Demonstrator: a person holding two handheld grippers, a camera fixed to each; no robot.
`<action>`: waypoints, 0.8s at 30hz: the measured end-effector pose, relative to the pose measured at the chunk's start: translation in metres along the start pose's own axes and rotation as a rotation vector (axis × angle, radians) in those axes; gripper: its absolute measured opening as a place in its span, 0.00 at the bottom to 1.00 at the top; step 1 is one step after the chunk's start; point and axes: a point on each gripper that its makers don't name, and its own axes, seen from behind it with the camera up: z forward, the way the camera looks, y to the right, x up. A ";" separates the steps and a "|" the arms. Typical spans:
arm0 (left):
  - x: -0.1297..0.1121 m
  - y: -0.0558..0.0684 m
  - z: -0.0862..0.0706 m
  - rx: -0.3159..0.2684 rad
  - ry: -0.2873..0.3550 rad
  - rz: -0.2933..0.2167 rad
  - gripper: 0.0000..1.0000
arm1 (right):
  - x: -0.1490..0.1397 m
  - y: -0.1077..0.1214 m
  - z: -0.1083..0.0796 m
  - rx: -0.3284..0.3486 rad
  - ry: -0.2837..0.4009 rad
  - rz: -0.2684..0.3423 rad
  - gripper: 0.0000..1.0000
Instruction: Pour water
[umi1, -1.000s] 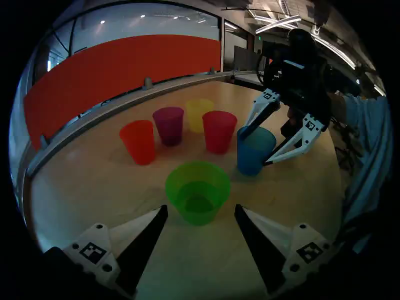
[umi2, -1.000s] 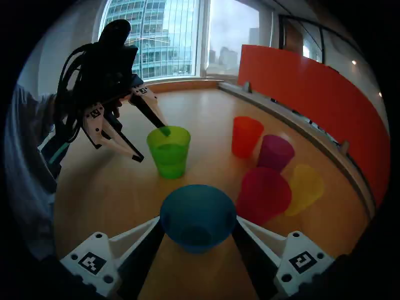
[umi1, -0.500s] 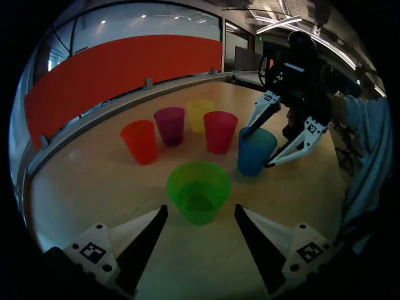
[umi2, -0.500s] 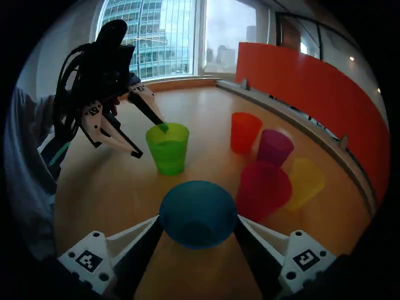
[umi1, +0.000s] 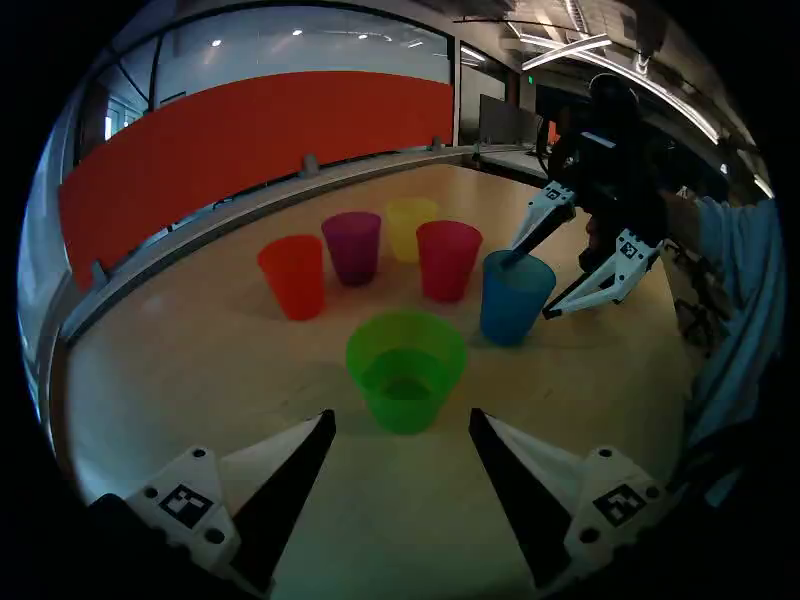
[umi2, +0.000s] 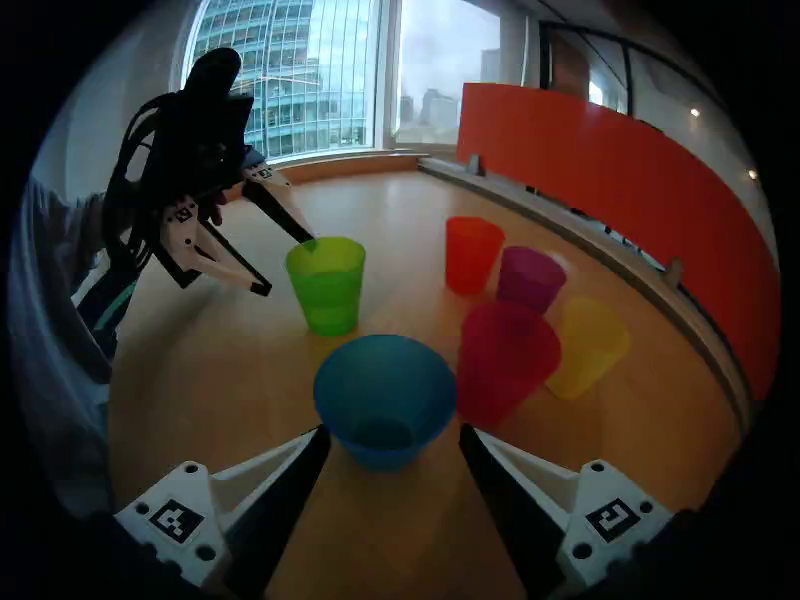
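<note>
Green cup (umi1: 405, 372): upright on desk (umi1: 200, 380), mouth up, long axis vertical. It sits between the spread fingertips of left gripper (umi1: 400, 418); fingers wide open, gap on both sides, nothing held.

Blue cup (umi2: 385, 398): upright likewise, between the tips of right gripper (umi2: 392, 432); fingers wide open, no grip.

Beyond: orange cup (umi1: 293, 277), purple cup (umi1: 352, 247), yellow cup (umi1: 411, 226), red cup (umi1: 448, 260), all upright, clustered before an orange panel (umi1: 250, 130).

Count: six cups, one per colour; two grippers. Sleeve (umi1: 735, 300) behind right gripper.
</note>
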 end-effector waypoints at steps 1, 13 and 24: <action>0.000 -0.001 -0.002 0.005 0.002 -0.002 1.00 | -0.002 0.001 -0.003 -0.005 0.001 0.004 1.00; -0.003 -0.008 -0.020 0.061 0.026 -0.036 1.00 | -0.015 0.009 -0.030 -0.066 0.031 0.045 1.00; 0.004 -0.016 -0.029 0.126 0.087 -0.088 1.00 | -0.014 0.019 -0.049 -0.143 0.094 0.115 1.00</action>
